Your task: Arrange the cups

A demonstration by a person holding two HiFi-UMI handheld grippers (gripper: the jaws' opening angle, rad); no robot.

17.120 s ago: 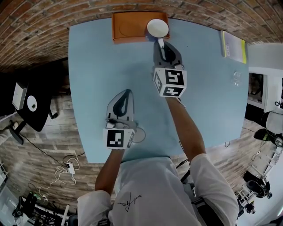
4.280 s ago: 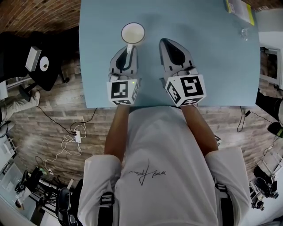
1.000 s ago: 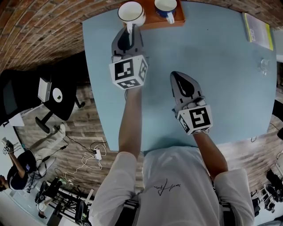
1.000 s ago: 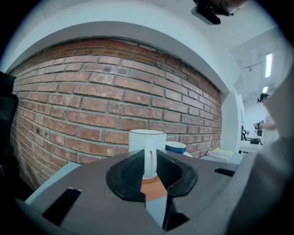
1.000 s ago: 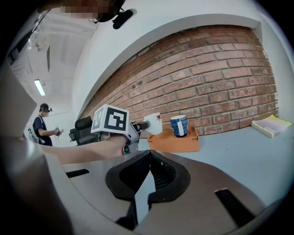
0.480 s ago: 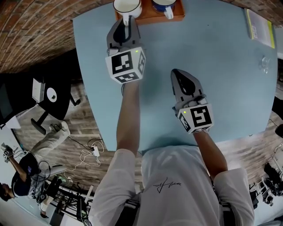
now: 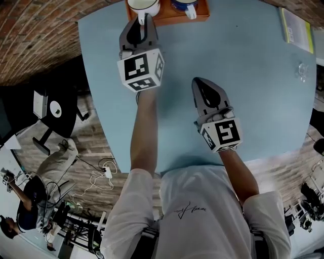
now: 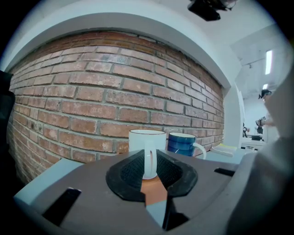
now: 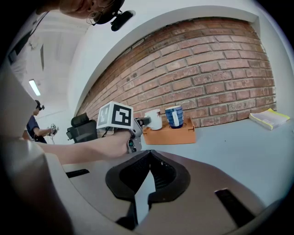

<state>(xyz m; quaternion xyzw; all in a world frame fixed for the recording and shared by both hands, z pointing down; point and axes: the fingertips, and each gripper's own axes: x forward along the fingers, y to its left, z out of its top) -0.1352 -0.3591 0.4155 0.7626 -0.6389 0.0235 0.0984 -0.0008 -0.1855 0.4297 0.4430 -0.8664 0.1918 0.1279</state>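
My left gripper point(image 7: 143, 23) is shut on the handle of a white cup point(image 7: 144, 5) and holds it upright over the left half of the orange tray point(image 7: 169, 15) at the far table edge. In the left gripper view the handle point(image 8: 150, 163) stands between the black pads, with the white cup point(image 8: 147, 141) just beyond. Whether the cup rests on the tray I cannot tell. A blue cup point(image 7: 185, 5) stands in the tray's right half. My right gripper point(image 7: 201, 83) hovers shut and empty over mid-table, pointing at the tray point(image 9: 170, 134).
A brick wall point(image 8: 115, 92) rises right behind the tray. A yellow book point(image 7: 296, 30) and a small clear glass object point(image 7: 302, 71) lie at the table's far right. An office chair point(image 7: 50, 109) stands on the floor to the left of the table.
My left gripper has carried the white cup farther out and a little lower, from beside the tray's near-left corner to over its left half. The right gripper has stayed put.
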